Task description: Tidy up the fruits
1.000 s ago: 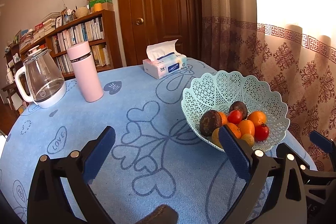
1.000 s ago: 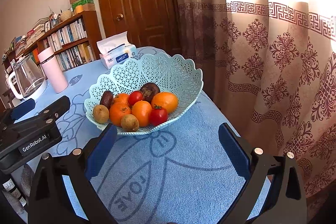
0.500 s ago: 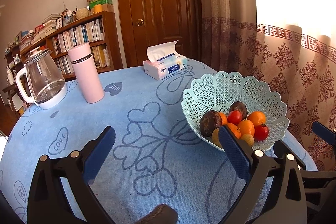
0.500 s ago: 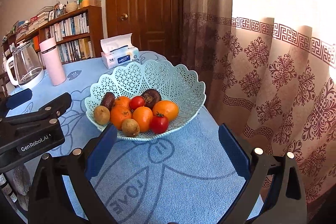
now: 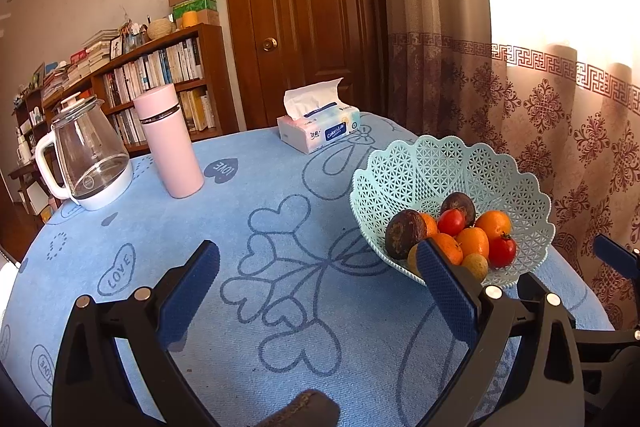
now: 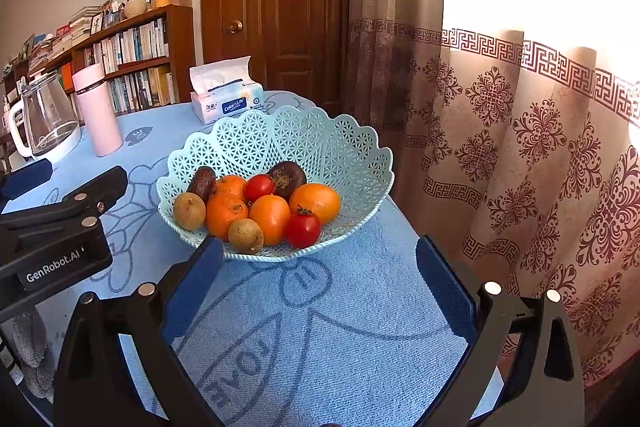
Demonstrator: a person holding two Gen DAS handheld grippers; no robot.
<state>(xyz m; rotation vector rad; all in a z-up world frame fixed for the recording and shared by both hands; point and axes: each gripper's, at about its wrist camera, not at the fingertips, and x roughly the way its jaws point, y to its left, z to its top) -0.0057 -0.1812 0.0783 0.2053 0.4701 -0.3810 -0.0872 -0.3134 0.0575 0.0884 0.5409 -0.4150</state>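
Mint-green lattice basket [image 6: 352,151] with a scalloped rim sits on the blue tablecloth [image 6: 360,307] near the curtain, holding 4 oranges [image 6: 270,213], 2 red tomatoes [image 6: 303,229] and several brown fruits. Left gripper [image 5: 316,267] and right gripper [image 6: 320,259] both hover with jaws spread wide, empty.

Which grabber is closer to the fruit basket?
The right gripper. It sits just in front of the fruit basket, open and facing it. The left gripper, also open, is off to the basket's left, pointing across the table.
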